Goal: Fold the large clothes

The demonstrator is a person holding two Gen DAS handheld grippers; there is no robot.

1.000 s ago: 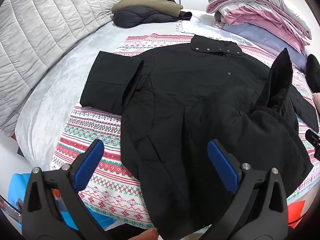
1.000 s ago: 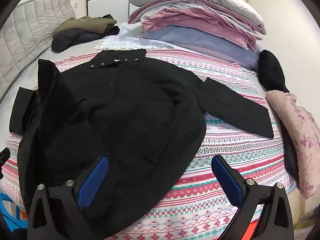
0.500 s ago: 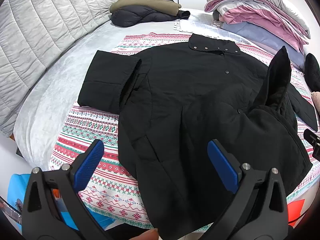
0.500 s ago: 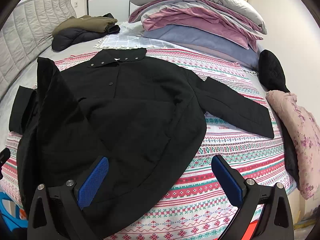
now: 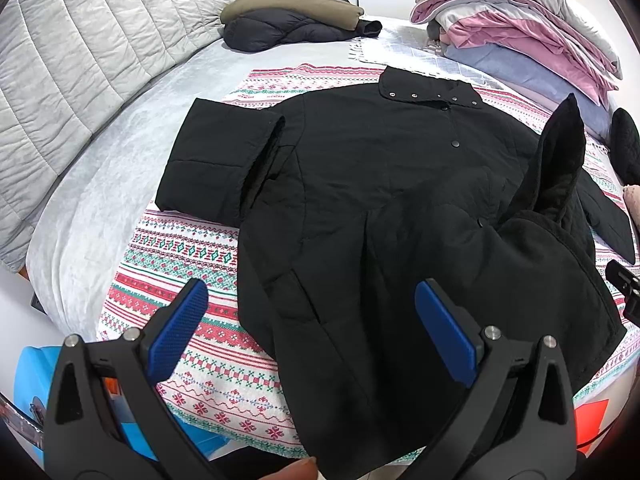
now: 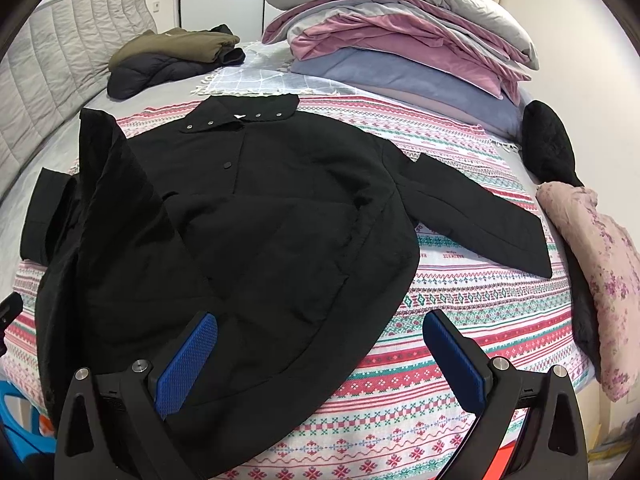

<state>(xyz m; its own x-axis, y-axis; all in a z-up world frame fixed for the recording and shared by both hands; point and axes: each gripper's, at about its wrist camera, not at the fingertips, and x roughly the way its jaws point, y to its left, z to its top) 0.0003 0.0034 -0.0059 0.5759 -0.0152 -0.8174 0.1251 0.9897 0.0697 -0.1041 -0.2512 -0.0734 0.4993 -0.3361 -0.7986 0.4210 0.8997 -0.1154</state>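
Observation:
A large black coat [image 5: 384, 200] lies front-up on a patterned blanket [image 5: 180, 248] on the bed, collar far from me. Its left sleeve [image 5: 212, 160] is folded back on itself; its right sleeve [image 6: 480, 216] stretches out flat. One front flap [image 5: 556, 160] stands up in a peak and shows its fleecy lining. My left gripper [image 5: 312, 316] hovers open above the coat's lower hem. My right gripper [image 6: 320, 348] is open too, over the hem's right side [image 6: 304, 336]. Neither holds anything.
Stacked quilts and pillows [image 6: 400, 40] fill the far right of the bed. Folded olive and navy jackets [image 5: 292, 20] lie at the back. A grey quilted headboard [image 5: 80, 60] runs along the left. A black garment [image 6: 548, 140] and a floral one [image 6: 600, 264] sit at the right edge.
Both grippers have drifted slightly; the coat appears a little farther and lower in both views. The coat itself has not moved and both grippers stay open.

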